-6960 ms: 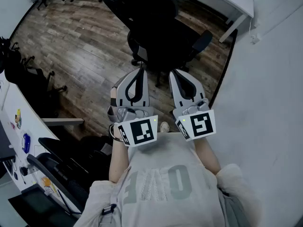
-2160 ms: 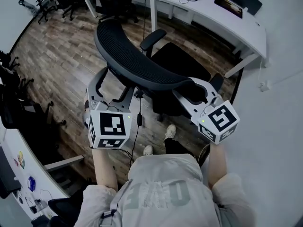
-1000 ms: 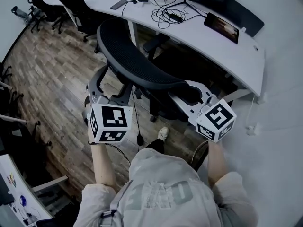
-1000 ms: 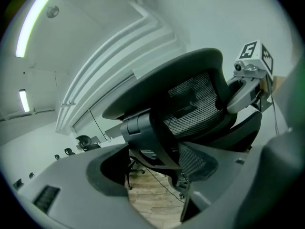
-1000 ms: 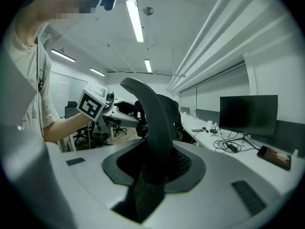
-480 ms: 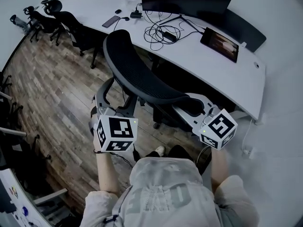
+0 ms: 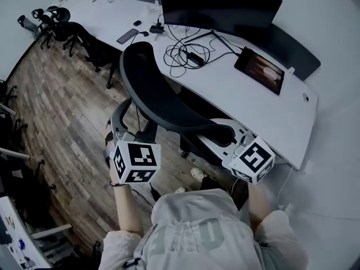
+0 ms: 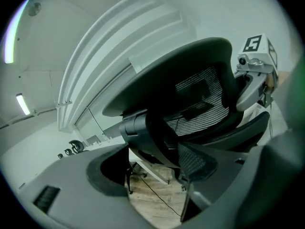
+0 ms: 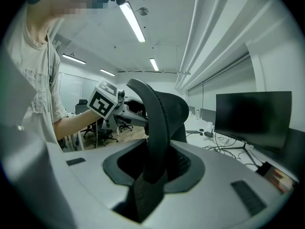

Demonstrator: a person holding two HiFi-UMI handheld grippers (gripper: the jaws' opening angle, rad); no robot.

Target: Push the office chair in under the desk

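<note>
The black mesh office chair [image 7: 169, 100] stands with its back towards me and its seat under the edge of the curved white desk [image 7: 253, 108]. My left gripper [image 7: 130, 122] is low on the left side of the backrest, and the chair's back frame [image 8: 157, 137] sits between its jaws. My right gripper [image 7: 222, 133] is shut on the right edge of the backrest; in the right gripper view the mesh edge [image 9: 155, 128] fills the gap between the jaws. Each gripper's marker cube shows in the other's view: the right cube [image 8: 255, 44] and the left cube [image 9: 102, 104].
On the desk are a large dark monitor [image 7: 219, 7], a tablet [image 7: 261, 72], a tangle of cables [image 7: 185, 52] and a phone [image 7: 126, 35]. More black chairs [image 7: 56, 21] stand far left on the wooden floor [image 7: 62, 111]. A pale wall runs along the right.
The chair and both grippers have moved forward towards the desk, and the seat has slid under its edge. Both grippers keep the same places on the backrest.
</note>
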